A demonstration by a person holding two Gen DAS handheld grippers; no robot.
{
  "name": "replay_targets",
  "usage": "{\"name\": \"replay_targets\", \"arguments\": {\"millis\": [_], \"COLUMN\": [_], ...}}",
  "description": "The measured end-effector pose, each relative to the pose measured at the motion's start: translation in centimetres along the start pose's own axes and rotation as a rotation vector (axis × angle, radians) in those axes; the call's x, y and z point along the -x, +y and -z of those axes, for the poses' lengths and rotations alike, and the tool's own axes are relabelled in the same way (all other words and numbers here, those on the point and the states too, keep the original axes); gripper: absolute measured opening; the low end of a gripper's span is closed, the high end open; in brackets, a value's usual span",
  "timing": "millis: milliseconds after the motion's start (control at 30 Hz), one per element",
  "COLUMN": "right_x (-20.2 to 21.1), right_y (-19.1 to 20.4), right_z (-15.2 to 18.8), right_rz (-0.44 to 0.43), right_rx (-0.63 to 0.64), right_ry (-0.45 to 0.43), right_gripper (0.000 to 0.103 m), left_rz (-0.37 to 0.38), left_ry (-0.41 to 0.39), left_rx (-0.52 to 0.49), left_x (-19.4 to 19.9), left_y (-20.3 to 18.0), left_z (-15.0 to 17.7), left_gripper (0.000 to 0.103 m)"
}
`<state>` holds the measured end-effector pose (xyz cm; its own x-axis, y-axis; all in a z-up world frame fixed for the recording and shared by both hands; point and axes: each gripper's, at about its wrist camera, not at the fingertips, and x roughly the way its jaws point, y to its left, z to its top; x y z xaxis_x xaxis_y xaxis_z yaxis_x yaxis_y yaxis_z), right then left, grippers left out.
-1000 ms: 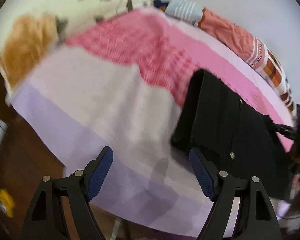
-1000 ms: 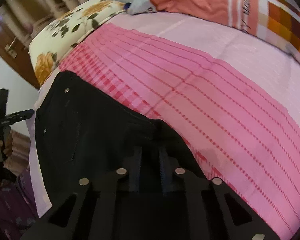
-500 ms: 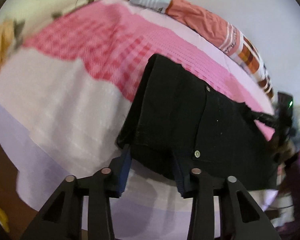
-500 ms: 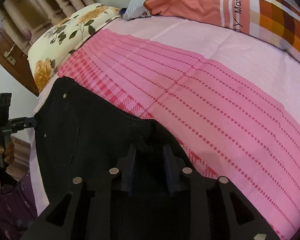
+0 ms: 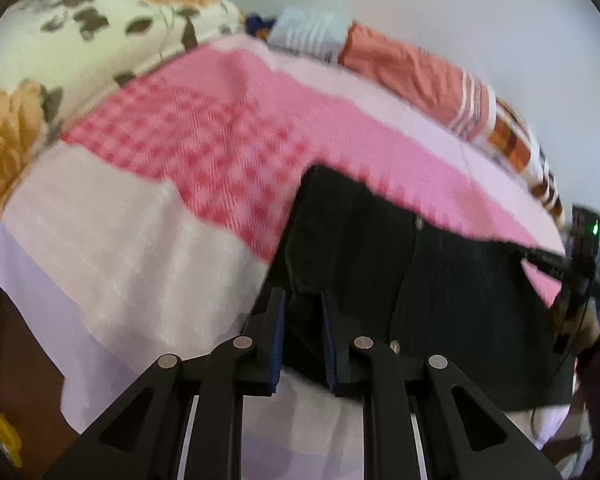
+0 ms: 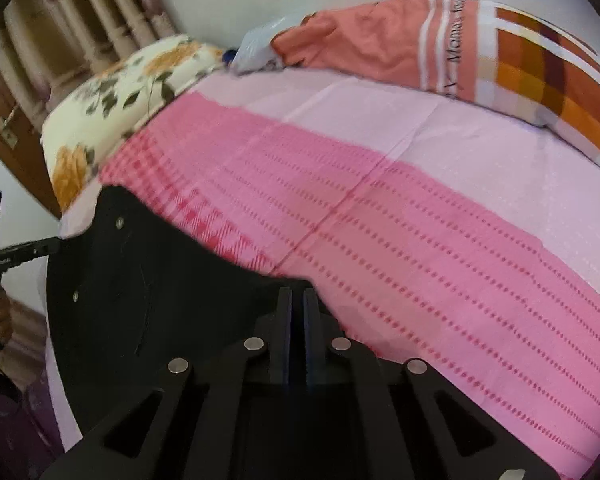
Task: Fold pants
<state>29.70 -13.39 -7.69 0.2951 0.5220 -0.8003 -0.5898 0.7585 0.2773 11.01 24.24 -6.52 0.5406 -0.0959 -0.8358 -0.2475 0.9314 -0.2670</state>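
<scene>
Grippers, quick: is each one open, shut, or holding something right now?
Left gripper: shut on the near edge of the black pants.
Right gripper: shut on the pants' edge.

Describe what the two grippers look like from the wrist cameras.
Both are matte black plastic. The left gripper has angular arms with triangular cutouts, round silver pins at the joints, and ribbed blue pads inside its fingers. The right gripper has the same build: silver pins, cutouts and blue-edged pads.

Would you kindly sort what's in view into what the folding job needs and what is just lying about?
Job: pants, left gripper, right gripper, both shut on pants.
Lying about: floral pillow, orange quilt, bedsheet.
</scene>
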Motion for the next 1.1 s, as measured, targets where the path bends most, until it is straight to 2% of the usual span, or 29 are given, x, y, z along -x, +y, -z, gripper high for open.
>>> {"name": "replay_targets", "arguments": {"millis": [33,67,167,233,267,333,400,500,600,667,733,800,900,1000,1100], "right_x": [0.2,0.2,0.2,0.4,0.4,0.0,-0.8,-1.4,-1.6,-1.3,-0.8,-0.7,-1.4,-1.7,-1.1], "right_y": [-0.4,-0.9,-2.1,-2.4,-2.4,-1.8,-1.1,-0.6,-0.2,0.0,-0.3,-0.4,0.0,0.5,0.8], "right_z": [-0.1,-0.2,-0.1,0.0,-0.1,-0.2,-0.2,-0.4,-0.8,-0.9,-1.1,-1.0,-0.9,-1.0,-1.2], "right_rz": [0.017,0.031,-0.011,-0.061,-0.086,-0.086,-0.064,-0.074,-0.091,-0.073,-0.085,-0.091,-0.11,-0.111,-0.118], "right_rx": [-0.013,-0.032,-0.061,-0.083,-0.091,-0.051,-0.012,0.015,0.046,0.072,0.074,0.072,0.091,0.11,0.133], "right_ry": [-0.017,-0.026,-0.02,-0.017,-0.006,0.028,0.058,0.075,0.105,0.114,0.111,0.121,0.16,0.175,0.181], "right_gripper": [0.001,0.001,0.002,0.007,0.008,0.013,0.013,0.013,0.01,0.01,0.014,0.019,0.019,0.019,0.018], "left_rz": [-0.021,-0.055,-0.025,-0.038,-0.016,-0.017,-0.019,-0.018,-0.007,0.003,0.026,0.039,0.063,0.099,0.087], "left_ry": [-0.021,-0.039,0.023,0.019,0.009,0.009,0.035,0.08,0.119,0.129,0.134,0.135,0.164,0.177,0.19], "left_rx": [-0.015,-0.026,0.012,0.009,0.016,0.017,-0.004,-0.033,-0.056,-0.054,-0.03,-0.002,0.023,-0.006,-0.042], "left_x": [0.3,0.4,-0.9,-0.8,-0.5,-0.1,-0.1,-0.5,-0.9,-1.1,-1.0,-1.0,-1.5,-1.8,-2.2], "left_y": [-0.2,0.0,1.6,2.1,2.2,2.3,2.1,1.7,1.2,1.0,1.3,1.8,2.1,1.4,0.6], "left_z": [-0.3,-0.5,0.0,0.6,0.8,0.8,1.0,1.6,2.3,2.5,2.5,2.4,2.5,2.7,3.1], "left_gripper": [0.011,0.01,0.01,0.01,0.01,0.01,0.011,0.015,0.034,0.046,0.052,0.053,0.054,0.054,0.054]}}
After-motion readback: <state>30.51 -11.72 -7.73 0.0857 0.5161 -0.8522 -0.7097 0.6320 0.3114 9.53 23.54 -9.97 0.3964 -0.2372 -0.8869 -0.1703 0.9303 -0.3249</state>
